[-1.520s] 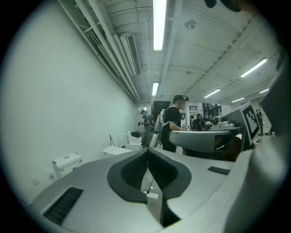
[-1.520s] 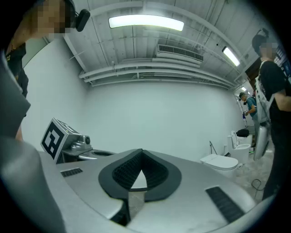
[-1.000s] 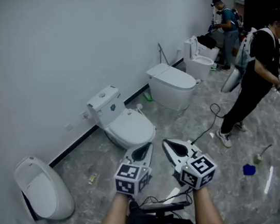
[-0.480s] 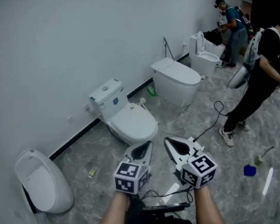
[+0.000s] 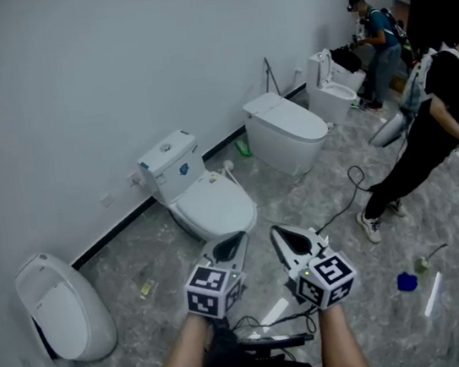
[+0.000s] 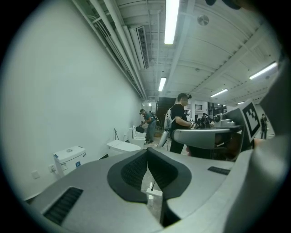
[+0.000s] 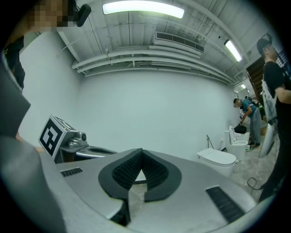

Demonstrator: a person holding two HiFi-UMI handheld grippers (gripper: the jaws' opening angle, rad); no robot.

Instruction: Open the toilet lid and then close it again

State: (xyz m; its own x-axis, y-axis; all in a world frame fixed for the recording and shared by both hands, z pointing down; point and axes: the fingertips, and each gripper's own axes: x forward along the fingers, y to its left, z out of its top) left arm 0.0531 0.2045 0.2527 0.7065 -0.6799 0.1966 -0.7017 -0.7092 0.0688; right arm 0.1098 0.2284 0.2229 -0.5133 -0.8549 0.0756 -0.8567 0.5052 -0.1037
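Wall (image 5: 110, 68), white and bare, runs down the left of the room, and grey marbled floor (image 5: 352, 314) spreads out from its foot. Four white fixtures stand in a row against it. Nearest is a rounded white fixture (image 5: 60, 306). Next comes the tank toilet (image 5: 201, 195), with its lid (image 5: 214, 206) down flat on the bowl. It sits on the floor just ahead of the two grippers, and neither touches it. Beyond it is a tankless toilet (image 5: 286, 131), also closed, and furthest off a far toilet (image 5: 331, 90) with its lid up.

To the right a person in black (image 5: 428, 140) leans forward over the floor, and at the far end a person in a teal top (image 5: 374, 37) bends over the far toilet.

From where I stand, the wearer's forearms reach out low in front, side by side. The left gripper (image 5: 232, 245) and the right gripper (image 5: 287, 238) both point towards the tank toilet, each with a marker cube at its back. In the left gripper view the jaws meet at the tips with nothing between them (image 6: 147, 154). The right gripper view shows the same, jaws closed on empty air (image 7: 142, 157).

A black cable (image 5: 347, 195) loops across the floor near the person in black. A small blue object (image 5: 407, 282) lies further right, and a green item (image 5: 244, 146) sits by the wall between the two closed toilets
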